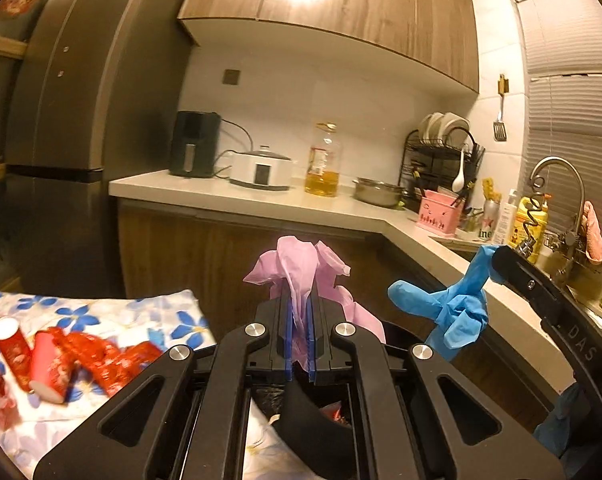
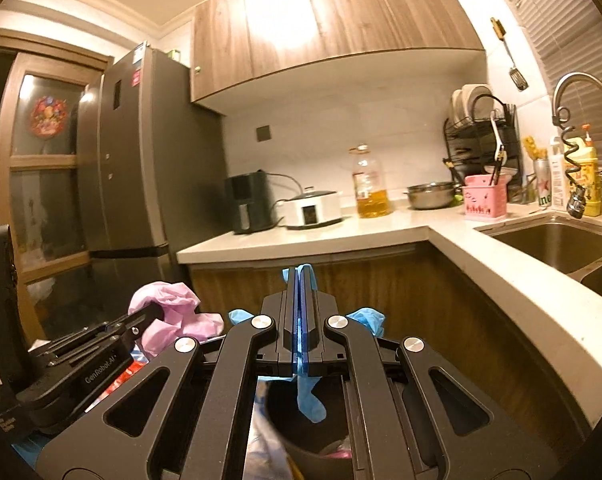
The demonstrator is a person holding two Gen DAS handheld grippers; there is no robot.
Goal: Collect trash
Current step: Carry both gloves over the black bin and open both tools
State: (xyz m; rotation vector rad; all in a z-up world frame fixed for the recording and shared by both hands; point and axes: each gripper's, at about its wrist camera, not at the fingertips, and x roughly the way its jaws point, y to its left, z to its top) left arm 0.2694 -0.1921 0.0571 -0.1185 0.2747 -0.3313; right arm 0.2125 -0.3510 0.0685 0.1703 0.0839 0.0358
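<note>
Tissue point(image 1: 297, 276) pinched in left tongs point(image 1: 299, 312), glove point(image 2: 307, 396) in right tongs point(image 2: 299, 280)

**Trash in the air and on the cloth**

A crumpled pink tissue point(image 1: 301, 276) stands upright, pinched at its base. A blue glove point(image 1: 453, 308) hangs limp, fingers dangling, also clamped. Red wrappers point(image 1: 97, 356) and red-and-white paper cups point(image 1: 49, 364) lie tipped over on a blue-flowered cloth point(image 1: 169, 312).

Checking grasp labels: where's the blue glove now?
Pinched in the shut right gripper, the blue glove hangs right of the pink tissue in the left-wrist view, before the counter.
</note>
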